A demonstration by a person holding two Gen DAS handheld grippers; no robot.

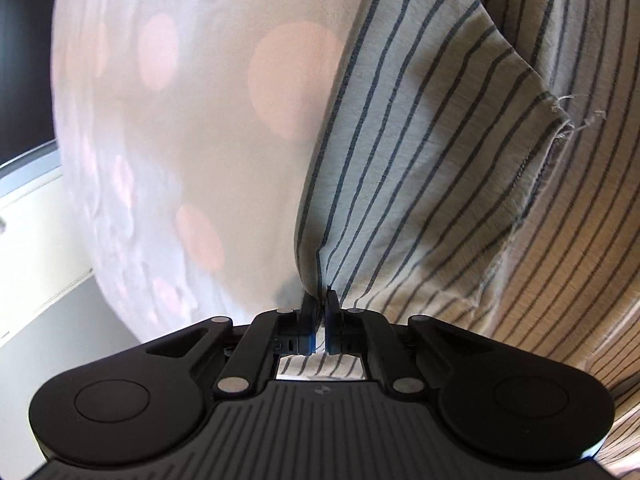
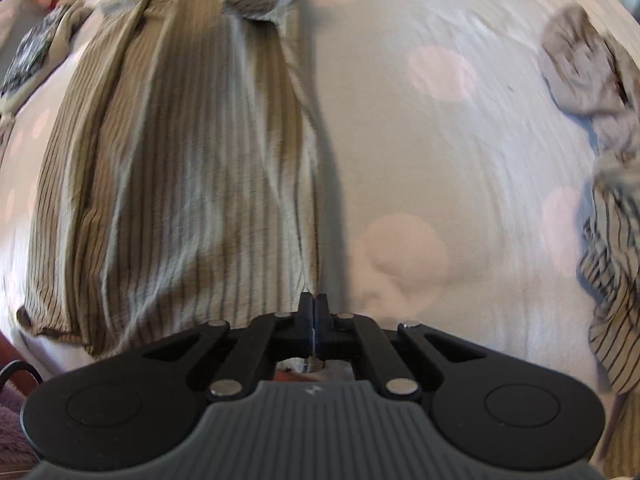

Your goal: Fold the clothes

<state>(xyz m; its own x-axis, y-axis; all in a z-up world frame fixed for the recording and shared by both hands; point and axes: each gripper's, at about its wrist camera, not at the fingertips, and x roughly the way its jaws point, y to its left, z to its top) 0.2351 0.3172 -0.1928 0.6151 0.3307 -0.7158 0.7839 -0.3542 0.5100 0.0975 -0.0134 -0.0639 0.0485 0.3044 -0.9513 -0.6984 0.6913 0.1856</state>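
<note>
Left tool (image 1: 320,300) pinching striped shirt (image 1: 400,160), grey garment (image 2: 588,64) right-view only

Your right wrist view is motion-blurred: the grey crumpled garment (image 2: 588,76) and dark patterned cloth (image 2: 34,48) run past the frame edges. The pinched hem of the cream blue-striped shirt (image 1: 420,168) disappears between your black left gripper (image 1: 320,304) fingertips.
</note>
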